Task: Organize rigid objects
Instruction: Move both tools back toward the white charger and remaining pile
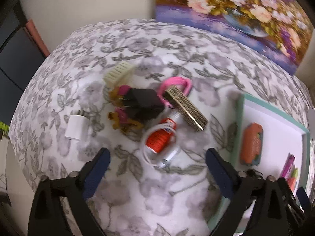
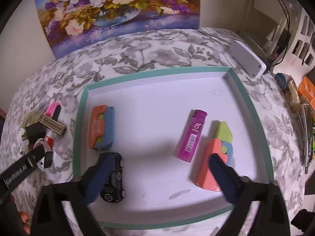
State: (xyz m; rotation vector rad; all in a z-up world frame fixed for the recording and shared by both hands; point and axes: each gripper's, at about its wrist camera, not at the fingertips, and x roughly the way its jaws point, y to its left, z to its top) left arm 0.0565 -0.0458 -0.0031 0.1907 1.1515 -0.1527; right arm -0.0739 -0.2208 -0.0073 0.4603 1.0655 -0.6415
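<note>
left wrist view is showing the left claw (image 1: 157, 157) released above the counter (image 1: 177, 45) pile; the right claw (image 2: 157, 165) is hanging released over the tray (image 2: 78, 118). aim for the glue tube (image 1: 163, 137) (it is lying uppermost), closing across its narrow body.

A home: floral tablecloth (image 2: 157, 55), flower painting (image 2: 118, 9).

The tablecloth (image 2: 161, 57) is white with grey flowers and leaves. The tray (image 2: 246, 98) is white inside with a teal rim. In it lie a magenta lighter (image 2: 192, 135), a black toy car (image 2: 115, 179) and an orange-and-blue block (image 2: 101, 126). A gold bar (image 1: 186, 108) carries a dark fretwork pattern.
</note>
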